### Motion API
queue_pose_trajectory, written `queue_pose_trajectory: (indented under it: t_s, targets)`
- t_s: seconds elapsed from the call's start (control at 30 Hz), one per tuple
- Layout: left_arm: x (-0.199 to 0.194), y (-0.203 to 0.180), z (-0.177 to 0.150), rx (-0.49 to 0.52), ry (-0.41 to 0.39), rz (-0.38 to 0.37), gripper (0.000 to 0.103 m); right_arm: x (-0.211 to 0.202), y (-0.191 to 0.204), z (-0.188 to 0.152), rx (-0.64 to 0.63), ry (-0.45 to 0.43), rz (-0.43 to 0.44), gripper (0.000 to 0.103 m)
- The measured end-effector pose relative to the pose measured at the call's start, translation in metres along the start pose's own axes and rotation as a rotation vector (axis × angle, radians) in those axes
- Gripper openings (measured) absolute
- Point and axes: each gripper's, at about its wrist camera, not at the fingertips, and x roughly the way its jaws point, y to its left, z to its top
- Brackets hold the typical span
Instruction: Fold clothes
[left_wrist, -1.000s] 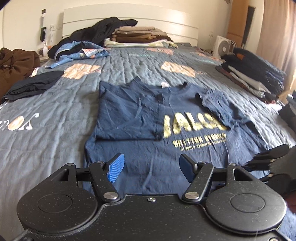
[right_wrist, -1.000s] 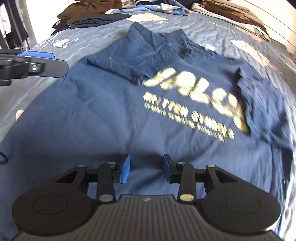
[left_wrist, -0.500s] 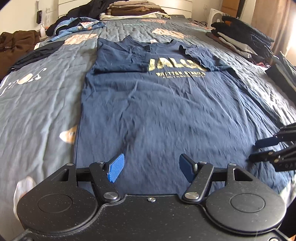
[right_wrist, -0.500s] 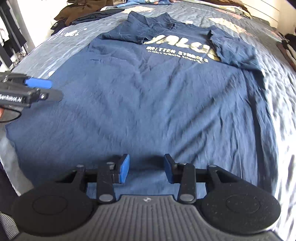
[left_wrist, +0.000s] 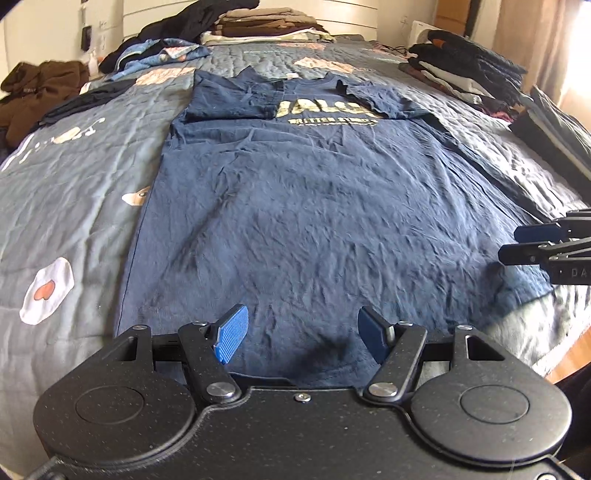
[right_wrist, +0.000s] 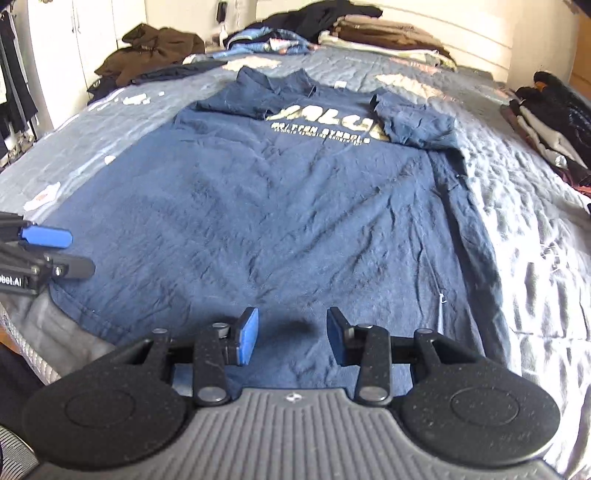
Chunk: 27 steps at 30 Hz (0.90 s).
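Lying flat on the bed (left_wrist: 74, 177), print side up and collar toward the headboard: one navy T-shirt (left_wrist: 314, 206), both short sleeves turned inward over the chest, the left one covering part of the gold lettering (left_wrist: 328, 112), the body full length and unfolded, the hem at the near edge of the mattress. Left gripper (left_wrist: 301, 334): poised just above the hem near the shirt's left corner, fingers parted, nothing between them. Right gripper (right_wrist: 291, 336): likewise above the hem toward the right corner, fingers parted and empty. Stage, as a judgement: sleeve folds present, lengthwise fold of the body outstanding; both tools stand where a grasp of the hem would be made. Elsewhere on the bed: folded stack by the headboard (left_wrist: 258, 27), folded dark stack along the right edge (left_wrist: 469, 70), loose blue patterned garment (left_wrist: 159, 51), loose black garment (left_wrist: 85, 101), brown garment at the far left (left_wrist: 33, 92), these last three apparently awaiting folding.
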Motion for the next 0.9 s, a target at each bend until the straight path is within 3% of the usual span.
queue_pose_trajectory:
  t_s: [0.17,0.3,0.43,0.53,0.8,0.9]
  targets:
    - [-0.008,-0.011,0.000,-0.013,-0.014,-0.012,0.065,-0.020,-0.003,-0.008,0.011,-0.028,-0.003,0.040]
    - [-0.017,-0.023,0.006,0.039,-0.006,-0.033,0.065,-0.037,-0.009,-0.009,0.020,-0.024,0.009,0.040]
    - [-0.048,-0.027,0.014,0.153,0.005,-0.056,0.065,-0.054,-0.014,-0.011,0.028,-0.019,0.021,0.040]
    - [-0.072,-0.020,0.014,0.130,0.016,-0.025,0.065,-0.067,-0.019,-0.011,0.041,-0.016,0.025,0.040]
    - [-0.105,-0.017,0.018,0.022,-0.047,0.013,0.065,-0.102,-0.021,0.000,0.065,-0.046,-0.020,0.040]
    - [-0.114,-0.022,0.021,0.048,-0.058,0.028,0.065,-0.112,-0.014,0.004,0.043,-0.055,-0.028,0.040]
